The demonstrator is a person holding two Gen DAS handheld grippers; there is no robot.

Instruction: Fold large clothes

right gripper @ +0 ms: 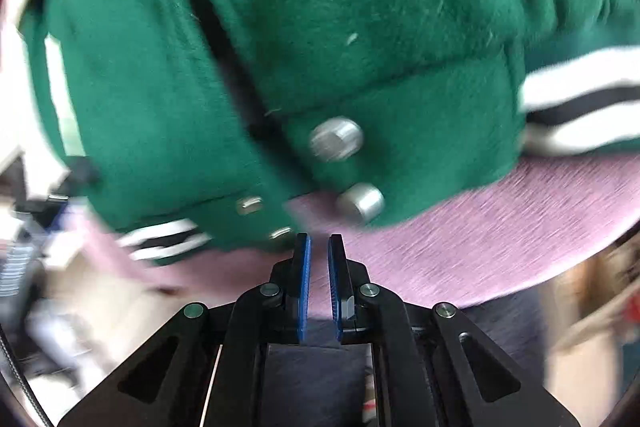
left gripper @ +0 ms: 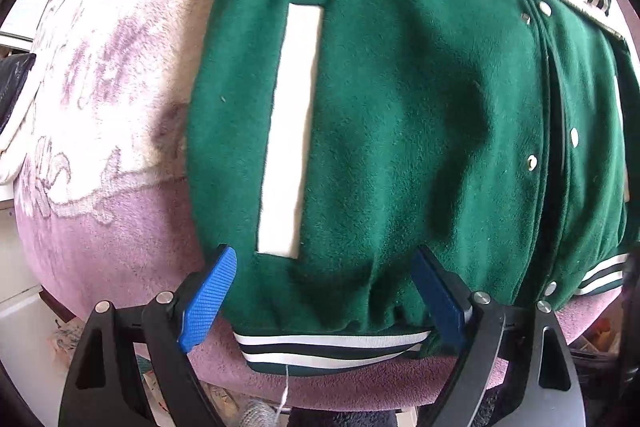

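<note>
Blur smears your right wrist view, so the green jacket and its snaps are hard to read. Your right gripper sits just off the jacket's hem, jaws nearly together with nothing between them. Your left gripper points down over the jacket on the pink blanket, jaws spread wide.

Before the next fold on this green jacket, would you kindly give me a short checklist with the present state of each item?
1. Left gripper open, hovering over the jacket hem: ok.
2. Right gripper holding cloth: not ok; jaws nearly shut, nothing between them.
3. Front snaps fastened: not ok near the hem, which gapes.
4. Jacket lying flat on the pink blanket: ok in the left wrist view.
5. Sleeves folded in: cannot tell.
</note>
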